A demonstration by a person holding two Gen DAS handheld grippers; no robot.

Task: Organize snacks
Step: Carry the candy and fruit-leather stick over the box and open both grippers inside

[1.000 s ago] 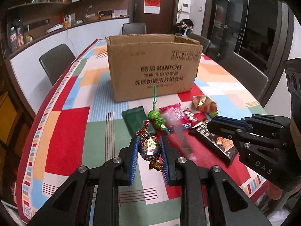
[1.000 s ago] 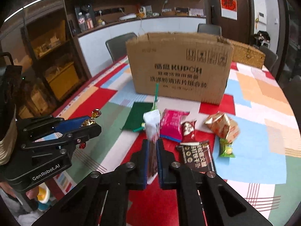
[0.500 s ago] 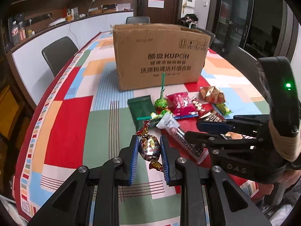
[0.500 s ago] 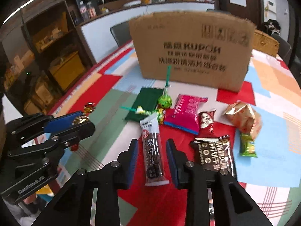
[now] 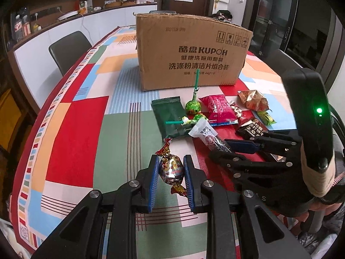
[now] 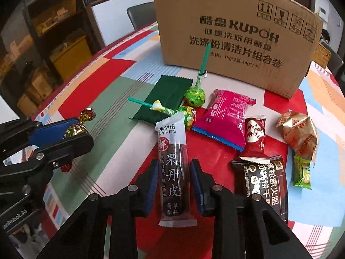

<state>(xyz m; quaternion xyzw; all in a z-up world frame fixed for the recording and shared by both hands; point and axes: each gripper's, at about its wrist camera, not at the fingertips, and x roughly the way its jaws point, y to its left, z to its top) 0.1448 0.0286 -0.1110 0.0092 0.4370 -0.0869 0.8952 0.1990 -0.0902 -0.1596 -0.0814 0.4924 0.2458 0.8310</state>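
My left claw (image 5: 170,176) clamps a foil-wrapped candy (image 5: 171,170), my right claw (image 6: 173,183) closing around the fruit-leather bar (image 6: 173,164) lying on the bench (image 6: 120,155).

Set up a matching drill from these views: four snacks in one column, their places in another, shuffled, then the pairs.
1. foil candy
2. dark fruit bar
3. pink packet
4. dark green packet

A. between the right gripper's pads
B. under a lollipop's stick
C. clamped in the left gripper
D. on red cloth, right of the lollipops

Pairs: 1-C, 2-A, 3-D, 4-B
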